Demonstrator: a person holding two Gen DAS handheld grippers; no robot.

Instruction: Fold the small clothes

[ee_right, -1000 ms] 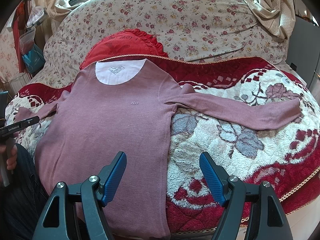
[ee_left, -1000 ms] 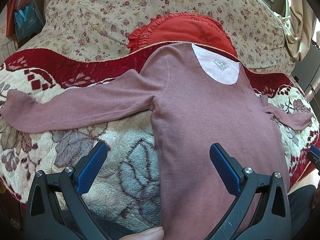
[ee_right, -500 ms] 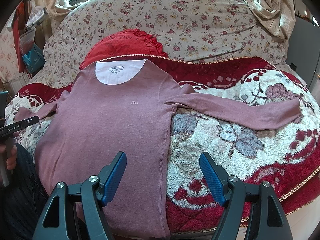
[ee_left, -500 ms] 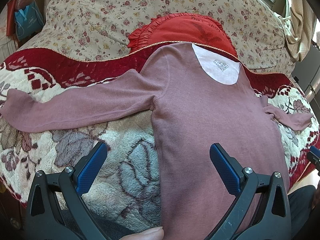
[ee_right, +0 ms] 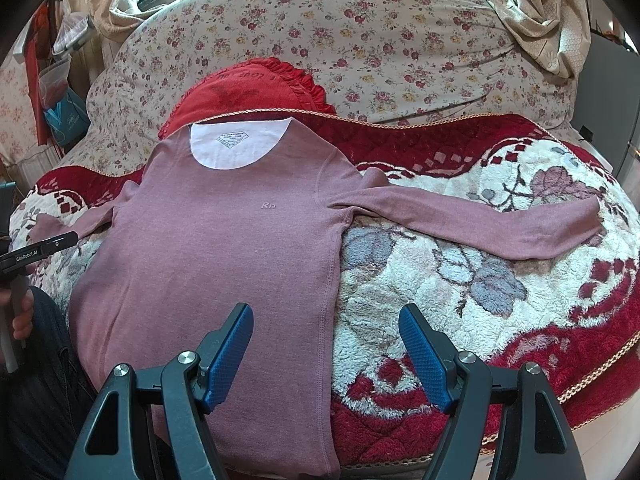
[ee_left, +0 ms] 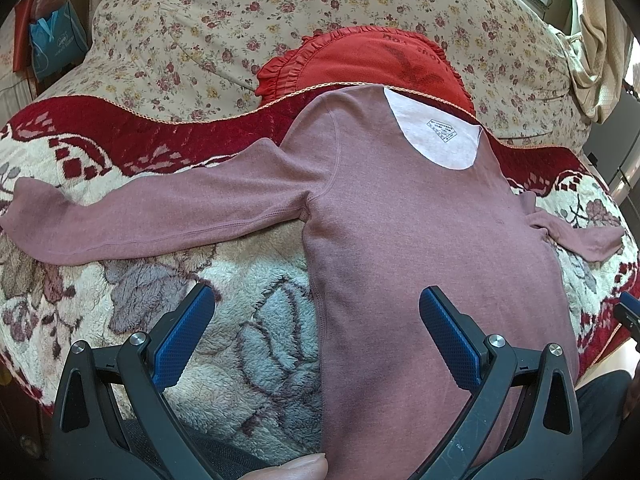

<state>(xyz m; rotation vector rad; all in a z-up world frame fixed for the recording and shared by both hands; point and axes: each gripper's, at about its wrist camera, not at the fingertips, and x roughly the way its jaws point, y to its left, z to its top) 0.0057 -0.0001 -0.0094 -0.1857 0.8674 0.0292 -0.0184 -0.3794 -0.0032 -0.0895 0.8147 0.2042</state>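
A mauve long-sleeved shirt [ee_left: 400, 232] lies flat and face up on a red and cream floral blanket [ee_left: 80, 280], both sleeves spread out; it also shows in the right wrist view [ee_right: 224, 248]. Its white inner neck label [ee_right: 234, 142] points to the far side. My left gripper [ee_left: 316, 300] is open and empty, above the shirt's left side seam near the hem. My right gripper [ee_right: 326, 320] is open and empty, above the right side seam near the hem. The left gripper's body [ee_right: 36, 252] shows at the right view's left edge.
A red frilled cushion [ee_left: 372, 64] lies behind the collar against a floral sofa back [ee_right: 380, 40]. A blue bag [ee_left: 56, 44] hangs at the far left. Beige cloth [ee_right: 540, 12] is draped over the sofa back's right end. The person's legs [ee_right: 36, 380] are at the near edge.
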